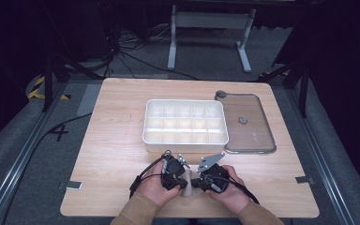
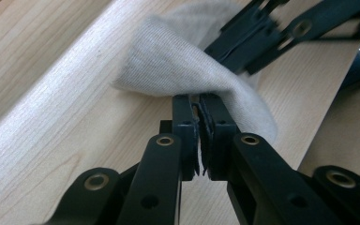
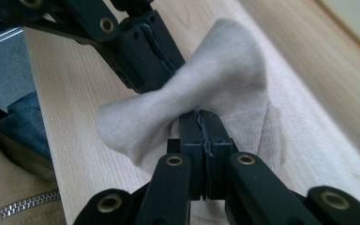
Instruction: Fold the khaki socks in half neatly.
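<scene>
Both my grippers, left gripper (image 2: 200, 105) and right gripper (image 3: 201, 119), pinch the grey sock (image 3: 215, 79) just above the light wooden table (image 1: 117, 122), near edge; white compartment tray (image 1: 185, 138) beyond, grey carpet floor (image 1: 23, 140) around.

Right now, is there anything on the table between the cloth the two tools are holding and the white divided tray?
Nothing visible. Both the left tool and the right tool are shut on the beige cloth near the table's front edge. Bare wood lies between it and the white divided tray; the clear lid sits off to the tray's right.
</scene>
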Tool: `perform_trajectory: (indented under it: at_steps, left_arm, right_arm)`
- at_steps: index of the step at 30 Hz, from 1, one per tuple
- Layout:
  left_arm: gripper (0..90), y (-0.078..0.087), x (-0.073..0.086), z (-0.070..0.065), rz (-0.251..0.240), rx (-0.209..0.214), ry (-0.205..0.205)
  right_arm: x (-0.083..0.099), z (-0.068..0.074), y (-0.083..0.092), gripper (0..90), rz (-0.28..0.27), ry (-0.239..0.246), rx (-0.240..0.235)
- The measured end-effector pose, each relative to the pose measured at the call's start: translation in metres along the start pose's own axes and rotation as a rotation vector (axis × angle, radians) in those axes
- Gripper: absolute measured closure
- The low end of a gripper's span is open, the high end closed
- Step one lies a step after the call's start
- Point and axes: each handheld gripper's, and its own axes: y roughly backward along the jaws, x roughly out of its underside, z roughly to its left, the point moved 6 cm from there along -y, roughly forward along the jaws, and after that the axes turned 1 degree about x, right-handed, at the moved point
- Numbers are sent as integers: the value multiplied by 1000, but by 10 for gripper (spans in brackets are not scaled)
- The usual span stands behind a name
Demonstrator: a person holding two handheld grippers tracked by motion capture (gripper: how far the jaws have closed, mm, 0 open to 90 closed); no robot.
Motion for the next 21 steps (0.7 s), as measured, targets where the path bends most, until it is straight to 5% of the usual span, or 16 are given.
perform_trajectory:
  at_steps: [7, 13, 21]
  left_arm:
    - [850, 1, -1, 0, -9, 0, -7]
    - [846, 1, -2, 0, -7, 2, -10]
    - [832, 0, -4, -2, -5, 17, -26]
  right_arm:
    - [2, -11, 24, 888, -15, -7, 37]
    - [15, -27, 37, 889, 33, -36, 63]
    - [28, -26, 27, 886, 124, -31, 37]
